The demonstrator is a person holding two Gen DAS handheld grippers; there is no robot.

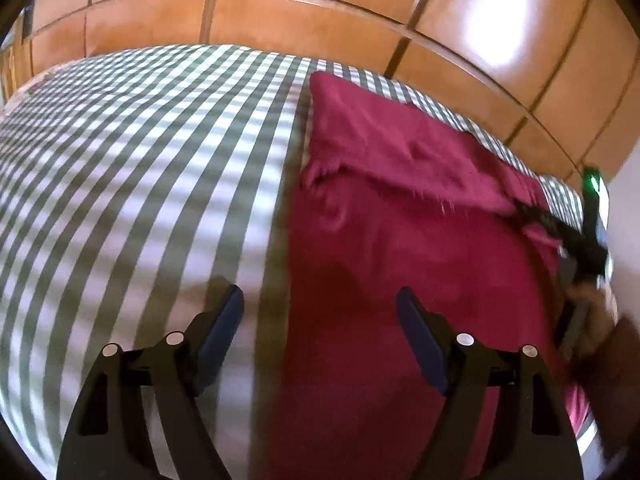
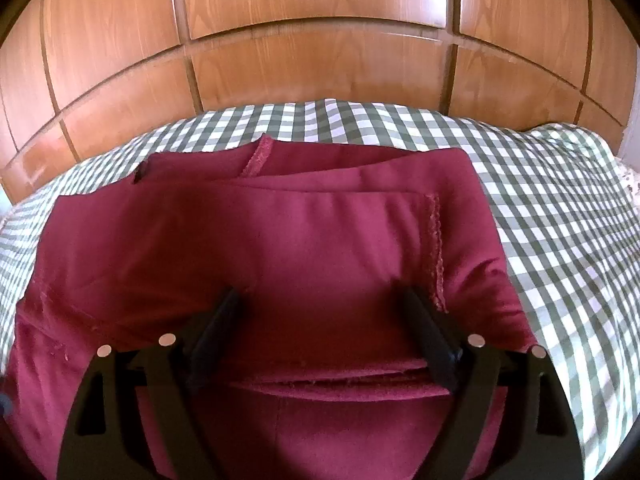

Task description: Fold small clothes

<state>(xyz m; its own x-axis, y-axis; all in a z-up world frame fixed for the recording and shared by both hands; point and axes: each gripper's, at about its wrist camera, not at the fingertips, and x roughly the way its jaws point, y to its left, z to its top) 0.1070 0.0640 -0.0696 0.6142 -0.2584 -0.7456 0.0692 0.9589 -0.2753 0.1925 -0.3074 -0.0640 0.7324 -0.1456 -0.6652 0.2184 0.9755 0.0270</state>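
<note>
Right up against the left wrist lens, the left tool (image 1: 320, 320) hangs with its jaws spread wide and nothing between them, one finger over the checked bed sheet (image 1: 140, 168), the other over the dark red garment (image 1: 400, 240). The picture is smeared, so fine detail is lost. The garment lies flat on the bed, right of centre, with a layer doubled over across its far half and a frayed hem showing. At the far right edge the right tool (image 1: 576, 248) sits at the cloth's side with a hand (image 1: 596, 304) behind it; from here I can't tell how its jaws stand. Wooden cupboard doors (image 1: 320, 20) rise beyond the bed.

Over to the right wrist view: the right tool (image 2: 320, 320) is open wide too, fingers straddling the stacked near edges of the garment (image 2: 280, 240), pads not pinching anything. Several layers are stacked there, seams visible, with the sheet (image 2: 560, 220) around them and the cupboard doors (image 2: 320, 60) behind.

My read: one fold is down and both tools have let go. The next move calls for the left tool to get onto the garment's left edge, both to pinch through a full layer, then carry it across evenly.
</note>
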